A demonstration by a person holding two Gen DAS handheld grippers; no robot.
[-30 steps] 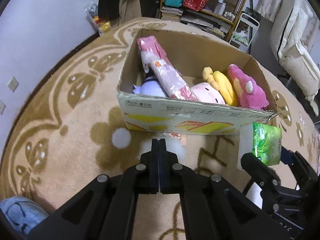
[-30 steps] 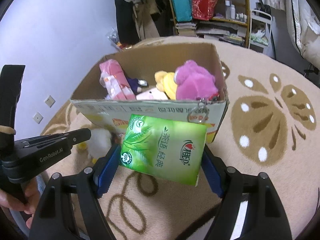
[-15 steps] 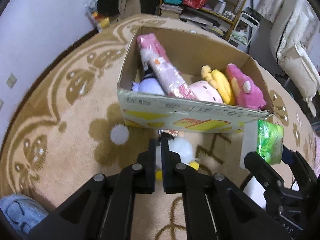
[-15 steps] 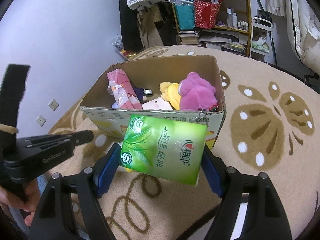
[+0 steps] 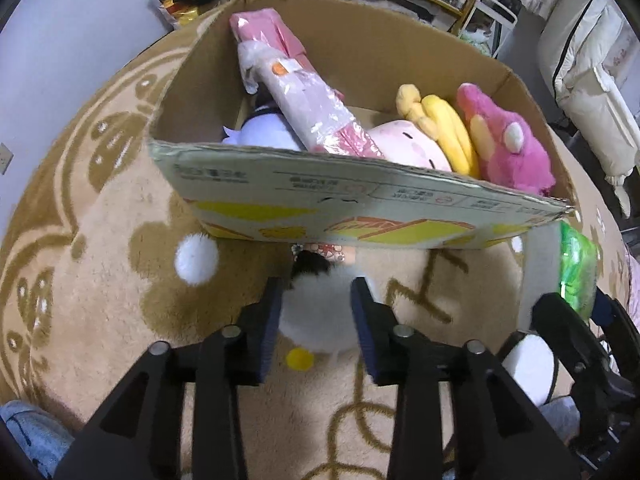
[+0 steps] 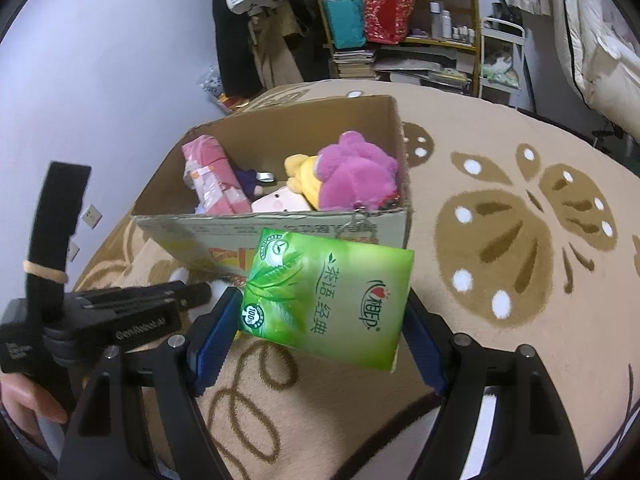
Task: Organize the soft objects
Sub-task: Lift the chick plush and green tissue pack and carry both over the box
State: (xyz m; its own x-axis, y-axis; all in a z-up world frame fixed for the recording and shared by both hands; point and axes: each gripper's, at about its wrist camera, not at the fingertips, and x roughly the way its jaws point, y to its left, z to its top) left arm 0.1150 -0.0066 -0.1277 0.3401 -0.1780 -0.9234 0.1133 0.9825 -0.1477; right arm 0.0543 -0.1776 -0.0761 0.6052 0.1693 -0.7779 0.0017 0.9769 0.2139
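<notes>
So the left gripper (image 5: 316, 312) was fully closed a second ago; now its fingers are spread around the fluffy white plush toy (image 5: 320, 312) on the beige patterned rug (image 5: 100, 240), just outside the cardboard box's (image 5: 360, 208) near wall. Grab looks imminent. The right gripper (image 6: 320, 320) is clamped on a green tissue pack (image 6: 326, 298).

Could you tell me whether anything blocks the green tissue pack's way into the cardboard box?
Only the brown cardboard box's near wall: the green plastic tissue pack, held by the right gripper, sits in front of it and must clear its rim.
</notes>
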